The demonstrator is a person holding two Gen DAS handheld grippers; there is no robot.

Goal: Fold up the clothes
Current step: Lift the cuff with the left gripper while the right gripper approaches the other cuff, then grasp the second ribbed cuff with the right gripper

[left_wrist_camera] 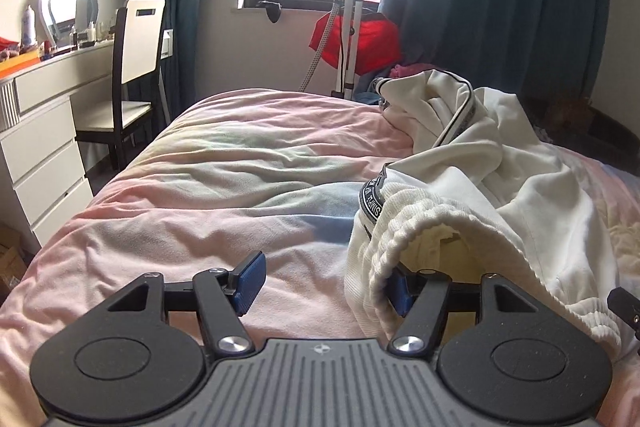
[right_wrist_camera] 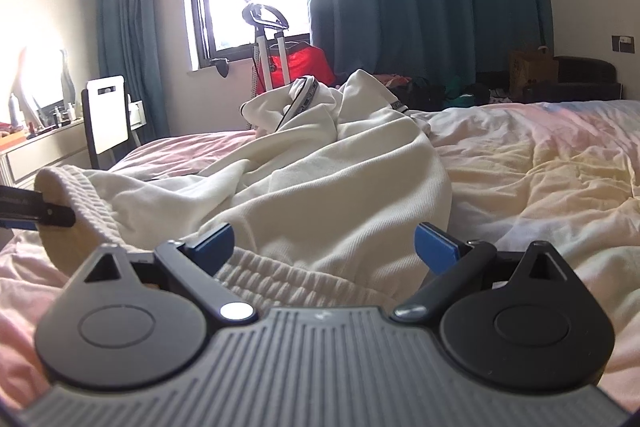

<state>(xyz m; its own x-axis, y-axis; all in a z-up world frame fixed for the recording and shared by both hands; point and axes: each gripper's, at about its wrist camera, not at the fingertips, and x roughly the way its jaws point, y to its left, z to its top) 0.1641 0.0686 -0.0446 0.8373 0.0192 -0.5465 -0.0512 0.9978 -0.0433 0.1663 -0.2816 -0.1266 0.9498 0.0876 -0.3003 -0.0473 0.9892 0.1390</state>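
At the far left, a white desk (left_wrist_camera: 48, 131) and a chair (left_wrist_camera: 136, 67) are seen beside the bed (left_wrist_camera: 224, 163), whose pink cover serves as the folding surface. The left gripper (left_wrist_camera: 324, 287) is held wide above the near edge of the cover; its right pad is tucked inside the ribbed waistband (left_wrist_camera: 404, 231), but nothing is pinched between the jaws. The white trousers (right_wrist_camera: 328, 179) are left crumpled on the bed, near and to the right in the left view, the far end being heaped towards the window. The right gripper (right_wrist_camera: 324, 247) is spread wide over the near waistband, seemingly so that the band can be taken at two spots and pulled flat.
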